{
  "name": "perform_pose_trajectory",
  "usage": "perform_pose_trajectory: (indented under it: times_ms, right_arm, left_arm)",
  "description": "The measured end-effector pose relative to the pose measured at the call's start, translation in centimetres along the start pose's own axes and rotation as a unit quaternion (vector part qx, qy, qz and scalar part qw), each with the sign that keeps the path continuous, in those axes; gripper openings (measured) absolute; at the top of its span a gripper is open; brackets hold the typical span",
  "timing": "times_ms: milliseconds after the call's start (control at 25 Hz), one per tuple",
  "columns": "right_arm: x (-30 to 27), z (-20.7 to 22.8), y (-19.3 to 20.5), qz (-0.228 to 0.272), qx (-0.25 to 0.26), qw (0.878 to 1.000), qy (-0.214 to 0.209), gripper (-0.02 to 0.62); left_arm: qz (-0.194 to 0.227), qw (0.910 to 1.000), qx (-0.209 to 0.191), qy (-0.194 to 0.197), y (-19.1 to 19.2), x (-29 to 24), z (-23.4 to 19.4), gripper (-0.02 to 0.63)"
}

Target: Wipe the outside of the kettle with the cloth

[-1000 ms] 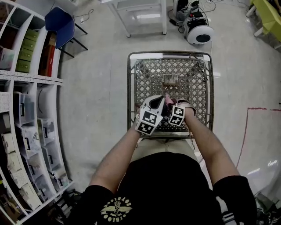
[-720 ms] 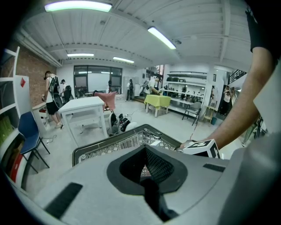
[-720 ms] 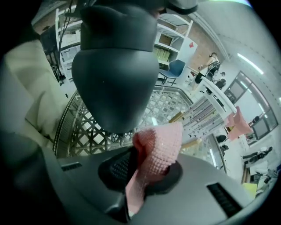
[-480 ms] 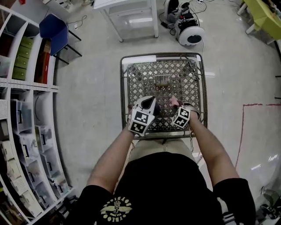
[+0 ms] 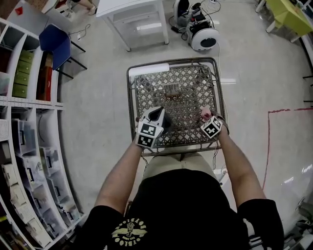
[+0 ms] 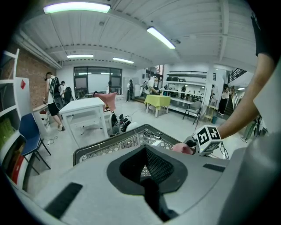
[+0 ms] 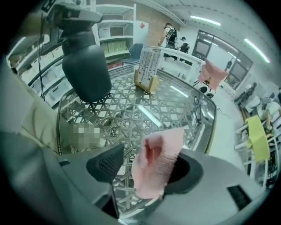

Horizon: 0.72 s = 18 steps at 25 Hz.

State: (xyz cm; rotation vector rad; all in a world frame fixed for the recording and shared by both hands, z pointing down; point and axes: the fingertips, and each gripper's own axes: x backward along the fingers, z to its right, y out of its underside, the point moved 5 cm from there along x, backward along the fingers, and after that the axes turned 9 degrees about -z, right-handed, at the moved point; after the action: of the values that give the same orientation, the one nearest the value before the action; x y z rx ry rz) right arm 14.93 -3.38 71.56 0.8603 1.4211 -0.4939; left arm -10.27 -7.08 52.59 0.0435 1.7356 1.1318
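The dark grey kettle (image 7: 85, 72) hangs above the mesh bottom of the shopping cart (image 5: 173, 66). My left gripper (image 5: 151, 126) is shut on its top. In the left gripper view the left gripper (image 6: 147, 173) has its dark pads together and the kettle is hidden below. My right gripper (image 5: 209, 122) is at the cart's right side, apart from the kettle (image 5: 160, 118). Its jaws have just been opening. The right gripper (image 7: 147, 167) stands open, and the pink cloth (image 7: 158, 160) droops against its right finger, clear of the left one. In the head view the cloth (image 5: 205, 114) shows pink.
A small wooden rack (image 7: 146, 70) stands at the cart's far end. Shelving with bins (image 5: 24, 136) lines the left. Beyond the cart are a blue chair (image 5: 56, 41), a white table (image 5: 132, 14) and a white wheeled machine (image 5: 203, 36).
My right gripper has moved right, away from the kettle to the cart's right side, taking the pink cloth along. The left gripper still holds the kettle in the same spot.
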Motion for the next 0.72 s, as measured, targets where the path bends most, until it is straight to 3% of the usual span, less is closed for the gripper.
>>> perform_pose_trajectory:
  times_ms: [400,720]
  right_arm:
    - [1.8,0.7,2.0,0.012,-0.015,1.000,0.020,0.258]
    - [6.9,0.5,1.2,0.062,0.000,0.998,0.020,0.258]
  left_arm:
    - [-0.001,1.0000,0.003,-0.005,-0.1,-0.4,0.2,-0.005]
    - [-0.006,1.0000,0.004,-0.002,0.3,-0.6,0.9,-0.005]
